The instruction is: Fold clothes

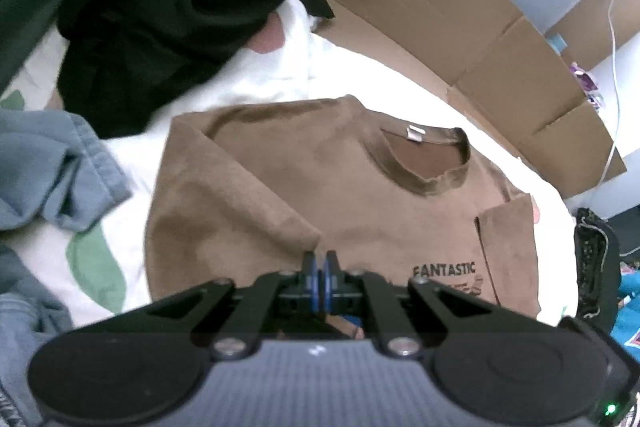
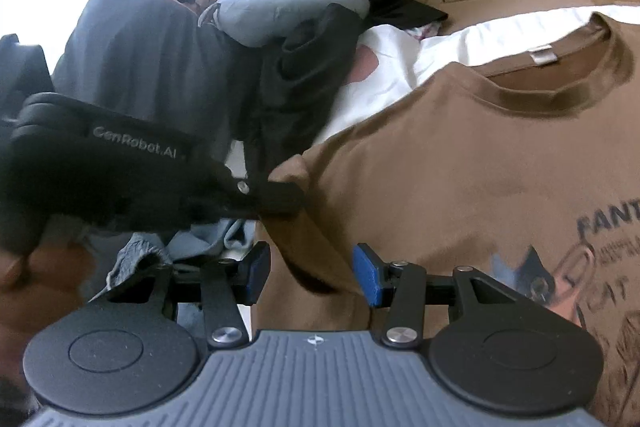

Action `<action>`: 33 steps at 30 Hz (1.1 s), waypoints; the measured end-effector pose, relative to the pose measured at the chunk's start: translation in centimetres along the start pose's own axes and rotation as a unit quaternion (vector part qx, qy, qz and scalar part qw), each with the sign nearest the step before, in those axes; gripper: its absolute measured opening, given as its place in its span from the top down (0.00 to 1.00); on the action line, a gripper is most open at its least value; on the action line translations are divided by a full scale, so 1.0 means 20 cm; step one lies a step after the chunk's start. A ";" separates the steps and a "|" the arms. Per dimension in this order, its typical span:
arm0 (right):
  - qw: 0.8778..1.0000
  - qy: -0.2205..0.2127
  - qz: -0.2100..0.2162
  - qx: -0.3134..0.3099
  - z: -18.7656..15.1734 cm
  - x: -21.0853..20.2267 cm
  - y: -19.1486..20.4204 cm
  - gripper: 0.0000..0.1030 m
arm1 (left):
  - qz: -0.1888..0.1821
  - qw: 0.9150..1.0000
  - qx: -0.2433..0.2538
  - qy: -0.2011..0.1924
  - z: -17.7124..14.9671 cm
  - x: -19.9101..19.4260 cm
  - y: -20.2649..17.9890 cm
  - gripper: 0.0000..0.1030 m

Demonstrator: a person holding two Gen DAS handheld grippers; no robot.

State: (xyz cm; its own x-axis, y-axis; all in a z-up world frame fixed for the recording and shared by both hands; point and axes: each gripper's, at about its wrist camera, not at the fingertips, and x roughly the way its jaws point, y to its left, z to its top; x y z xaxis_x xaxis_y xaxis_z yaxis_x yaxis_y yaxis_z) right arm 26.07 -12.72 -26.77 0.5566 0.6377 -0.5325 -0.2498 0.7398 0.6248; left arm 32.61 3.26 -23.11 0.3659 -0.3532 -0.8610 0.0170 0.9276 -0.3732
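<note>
A brown T-shirt [image 1: 360, 203] with a dark "FANTASTIC" print lies front side up on a white sheet [image 1: 248, 83], its neck toward the cardboard. One side is folded in over the chest, and a sleeve flap [image 1: 506, 247] is folded in on the other side. My left gripper [image 1: 320, 265] is shut on the corner of the folded brown edge. The right wrist view shows the same gripper [image 2: 288, 197] pinching that corner. My right gripper [image 2: 312, 275] stands open just above the T-shirt [image 2: 460, 167], with the fold's edge running between its blue pads [image 2: 370, 279].
A heap of black clothing [image 1: 160, 19] lies beyond the shirt, and blue-grey garments [image 1: 56, 171] lie to the left. Flattened cardboard [image 1: 460, 27] lines the far side. A dark pillow [image 2: 132, 55], a grey neck cushion [image 2: 280, 11] and a black bag [image 1: 592, 267] sit around. A hand [image 2: 24, 267] holds the left gripper.
</note>
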 end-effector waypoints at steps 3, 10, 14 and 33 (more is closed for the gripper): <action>1.000 -0.007 0.002 -0.019 0.04 0.05 0.02 0.49 | -0.007 1.000 0.003 0.006 0.00 0.02 -0.02 0.96; 1.000 0.001 0.006 -0.011 0.04 0.13 -0.02 0.97 | 0.039 0.998 0.047 -0.012 0.07 -0.04 -0.02 0.65; 1.000 0.007 0.010 -0.003 0.03 0.15 -0.04 0.98 | 0.090 0.994 0.052 -0.038 0.14 -0.05 0.02 0.57; 1.000 -0.004 0.007 0.007 0.11 0.13 -0.11 0.98 | 0.203 0.979 0.020 0.015 0.42 0.43 0.27 0.50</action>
State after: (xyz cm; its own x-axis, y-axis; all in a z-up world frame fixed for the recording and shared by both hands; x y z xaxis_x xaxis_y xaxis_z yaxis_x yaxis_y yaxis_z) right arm 29.85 -13.16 -28.28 0.5598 0.6463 -0.5185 -0.2461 0.7272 0.6408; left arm 43.69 6.36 -29.57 0.3217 0.0431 -0.9459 -0.0875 0.9960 0.0157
